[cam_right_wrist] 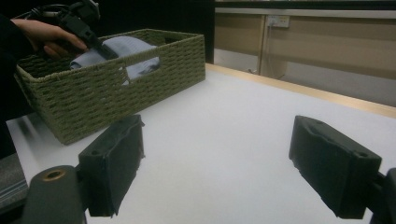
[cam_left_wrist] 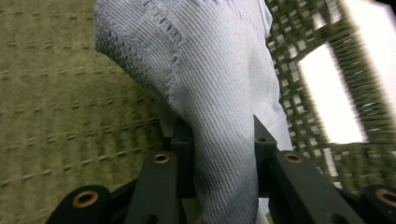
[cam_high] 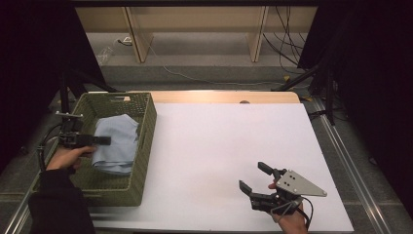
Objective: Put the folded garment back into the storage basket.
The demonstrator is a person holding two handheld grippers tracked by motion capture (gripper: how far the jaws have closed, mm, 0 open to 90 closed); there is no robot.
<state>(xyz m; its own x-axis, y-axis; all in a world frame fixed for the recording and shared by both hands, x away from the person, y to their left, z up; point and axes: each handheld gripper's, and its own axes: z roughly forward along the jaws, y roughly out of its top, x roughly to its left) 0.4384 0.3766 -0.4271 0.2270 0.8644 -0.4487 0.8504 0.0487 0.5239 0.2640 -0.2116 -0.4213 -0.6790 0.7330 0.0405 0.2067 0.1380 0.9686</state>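
Note:
A light blue knitted cloth (cam_high: 117, 144) lies in a green woven basket (cam_high: 148, 126) at the table's left side. My left gripper (cam_high: 104, 141) reaches in over the basket's left wall and is shut on the cloth. In the left gripper view a fold of the cloth (cam_left_wrist: 210, 70) runs between the two black jaws of the left gripper (cam_left_wrist: 219, 135) above the basket floor (cam_left_wrist: 70, 93). My right gripper (cam_high: 251, 175) rests low over the white tabletop at the front right, open with nothing in it. The right gripper view shows the right gripper (cam_right_wrist: 219, 172) with its jaws wide apart, and the basket (cam_right_wrist: 116, 93) and cloth (cam_right_wrist: 126, 46) beyond.
The white tabletop (cam_high: 224, 141) spreads from the basket to the right edge, with a wooden strip (cam_high: 219, 96) along its far side. Black stands (cam_high: 311, 73) flank the table. Cables (cam_high: 287, 48) lie on the floor behind.

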